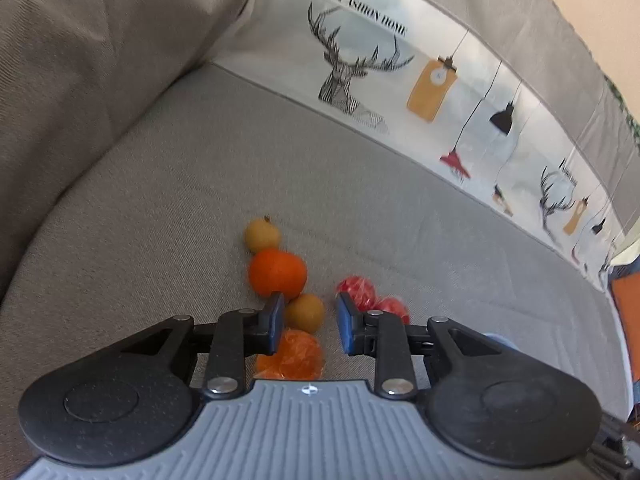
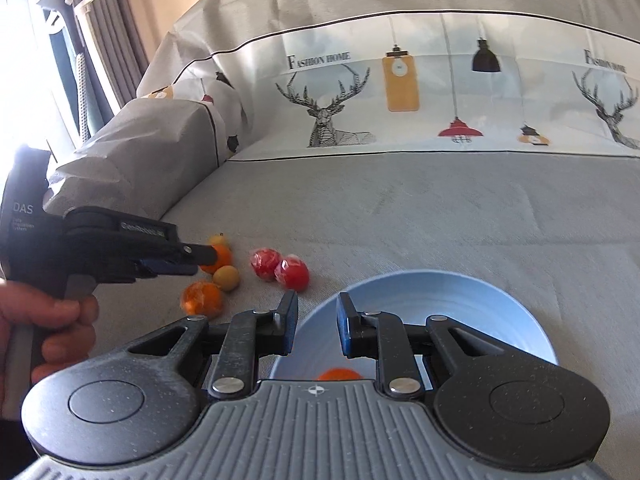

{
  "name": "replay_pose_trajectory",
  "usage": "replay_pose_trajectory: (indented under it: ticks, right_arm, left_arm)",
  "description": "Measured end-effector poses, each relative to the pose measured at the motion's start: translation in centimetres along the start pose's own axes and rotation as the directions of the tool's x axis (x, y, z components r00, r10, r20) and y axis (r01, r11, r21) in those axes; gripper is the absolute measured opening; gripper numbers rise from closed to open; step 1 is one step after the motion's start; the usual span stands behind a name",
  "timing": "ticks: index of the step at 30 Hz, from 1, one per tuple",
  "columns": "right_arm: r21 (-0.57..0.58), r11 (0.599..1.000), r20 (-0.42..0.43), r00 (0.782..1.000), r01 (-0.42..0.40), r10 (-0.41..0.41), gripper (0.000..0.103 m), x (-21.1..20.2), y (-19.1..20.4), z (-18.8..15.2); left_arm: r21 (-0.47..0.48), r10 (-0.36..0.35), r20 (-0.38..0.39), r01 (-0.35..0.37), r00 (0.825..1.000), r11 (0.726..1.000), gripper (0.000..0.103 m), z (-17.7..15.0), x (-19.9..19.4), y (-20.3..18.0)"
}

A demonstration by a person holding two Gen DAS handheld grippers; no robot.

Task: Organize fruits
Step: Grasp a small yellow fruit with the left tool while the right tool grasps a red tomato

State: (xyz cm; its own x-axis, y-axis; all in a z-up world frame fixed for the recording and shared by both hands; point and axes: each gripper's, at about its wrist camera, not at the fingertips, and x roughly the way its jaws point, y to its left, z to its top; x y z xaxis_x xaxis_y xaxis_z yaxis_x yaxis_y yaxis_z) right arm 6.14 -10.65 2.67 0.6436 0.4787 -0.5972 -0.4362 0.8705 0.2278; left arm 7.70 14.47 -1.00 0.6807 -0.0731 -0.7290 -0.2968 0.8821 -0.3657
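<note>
Left claw (image 1: 310, 322) above fruits (image 1: 305, 312) (open)

My left gripper (image 1: 310, 320) pointed steeply down over the fruit pile, jaws parted, nothing between them. My left hand (image 2: 48, 332) gripped its handle. My right gripper (image 2: 318, 322) hovered empty over the blue bowl (image 2: 520, 320), at its narrowest.
</note>
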Motion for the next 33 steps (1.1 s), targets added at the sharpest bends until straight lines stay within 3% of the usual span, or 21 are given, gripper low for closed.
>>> replay_pose_trajectory:
  ticks: [7,9,13,16,22,25,27,33]
  right_arm:
    - [-0.069,0.998,-0.026,1.000,0.006,-0.008,0.024,3.4,1.5,1.2]
    - [-0.087,0.996,-0.028,1.000,0.012,-0.014,0.026,4.5,1.8,1.5]
    - [-0.122,0.992,-0.043,0.999,0.024,-0.030,0.028,7.0,2.5,2.2]
    - [-0.140,0.990,-0.096,0.995,0.006,-0.019,0.041,9.1,3.2,2.6]
    - [-0.199,0.979,-0.150,0.987,0.033,-0.064,0.041,11.7,4.6,2.9]
    - [-0.187,0.981,-0.174,0.981,0.048,-0.081,0.031,12.4,4.6,2.9]
    - [-0.172,0.984,-0.181,0.981,0.043,-0.075,0.031,12.5,4.4,3.0]
    - [-0.141,0.989,-0.152,0.986,0.051,-0.072,0.030,10.9,4.0,3.3]
  left_arm:
    - [0.021,0.012,-0.018,-0.011,1.000,1.000,0.031,-0.1,1.4,-0.1]
    - [0.015,0.025,-0.020,-0.025,0.999,1.000,0.025,0.0,1.6,0.1]
    - [-0.003,0.014,-0.018,-0.014,1.000,1.000,0.023,0.0,1.6,0.4]
    - [-0.011,0.010,-0.020,-0.010,1.000,1.000,0.023,0.0,1.6,0.5]
    - [-0.019,-0.006,-0.031,0.006,0.999,1.000,0.025,0.1,1.8,0.5]
    - [-0.014,-0.018,-0.044,0.017,0.999,1.000,0.026,0.1,2.1,0.3]
    - [-0.012,-0.019,-0.045,0.018,0.999,1.000,0.026,0.1,2.2,0.3]
    - [0.001,-0.027,0.002,0.027,1.000,1.000,0.026,0.1,1.0,-0.2]
